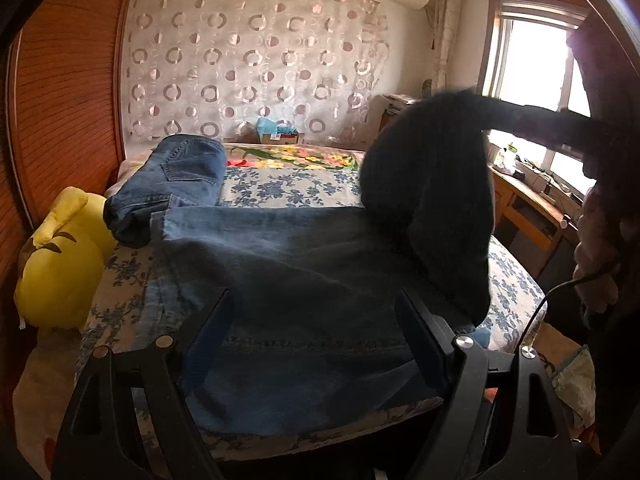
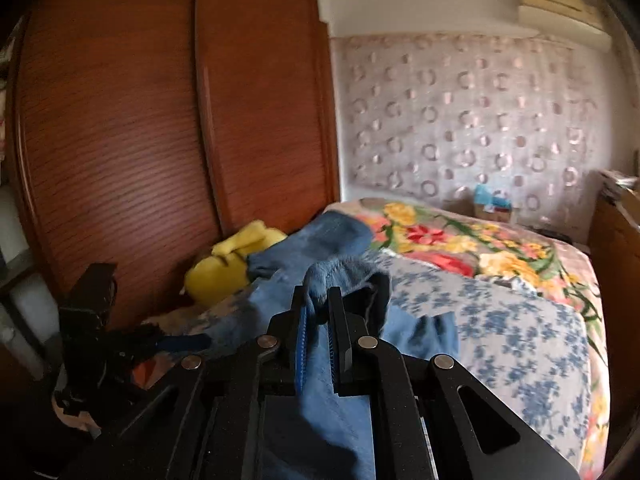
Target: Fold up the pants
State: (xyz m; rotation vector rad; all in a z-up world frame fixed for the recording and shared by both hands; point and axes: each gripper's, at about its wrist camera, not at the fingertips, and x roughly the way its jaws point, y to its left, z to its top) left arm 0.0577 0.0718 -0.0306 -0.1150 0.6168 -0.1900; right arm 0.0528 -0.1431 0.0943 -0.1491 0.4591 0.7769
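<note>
A pair of blue jeans (image 1: 288, 264) lies spread across the bed. My left gripper (image 1: 314, 296) stands open low over the near end, with its fingers either side of the denim and not pressing on it. The jeans' right end hangs lifted as a dark fold (image 1: 432, 200). My right gripper (image 1: 496, 114) reaches in from the right and holds that fold up. In the right wrist view, my right gripper (image 2: 318, 312) is shut on a bunched edge of the jeans (image 2: 344, 280), which drape down over its fingers. The left gripper (image 2: 176, 344) shows at the lower left.
A second, folded pair of jeans (image 1: 180, 168) lies at the bed's back left beside a yellow plush toy (image 1: 60, 256). The bed (image 1: 288, 188) has a blue flowered cover. A wooden wardrobe (image 2: 160, 120) stands on the left. A desk (image 1: 536, 196) under the window stands on the right. A hand (image 1: 596, 248) shows at the right edge.
</note>
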